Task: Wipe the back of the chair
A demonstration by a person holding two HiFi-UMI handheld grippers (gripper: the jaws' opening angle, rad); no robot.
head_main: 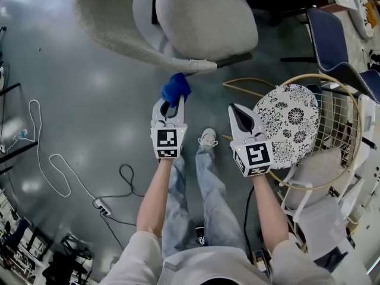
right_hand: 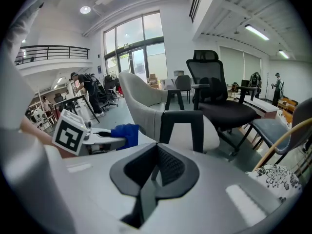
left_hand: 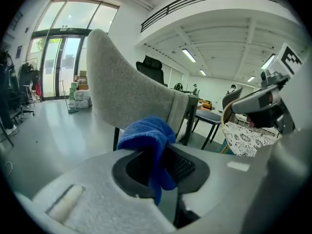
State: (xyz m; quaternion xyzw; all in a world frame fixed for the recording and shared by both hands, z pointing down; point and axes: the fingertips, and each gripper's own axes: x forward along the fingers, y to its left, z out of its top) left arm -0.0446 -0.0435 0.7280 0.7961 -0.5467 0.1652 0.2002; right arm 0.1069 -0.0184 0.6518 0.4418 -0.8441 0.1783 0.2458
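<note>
Grey glossy floor (head_main: 89, 111), spanning the scene. Grey upholstered chair (head_main: 205, 19), far centre, its curved back (head_main: 119, 25) sweeping to the left – in the left gripper view this back rises just beyond the jaws. Round-framed wire chair (head_main: 338, 117), right, carrying a black-and-white patterned cushion (head_main: 288, 120). Dark blue chair (head_main: 329, 37), far right. Left tool (head_main: 169, 105), held out towards the grey chair, jaws clamped on a blue cloth (head_main: 176, 88). The cloth bunches out past the jaw tips, just beside the lower rim of the chair back – contact cannot be told. Right tool (head_main: 242, 117), level with the left one and well apart from it, near the patterned cushion, jaws together with nothing between them. White cable (head_main: 53, 171), looping over the floor at near left.
</note>
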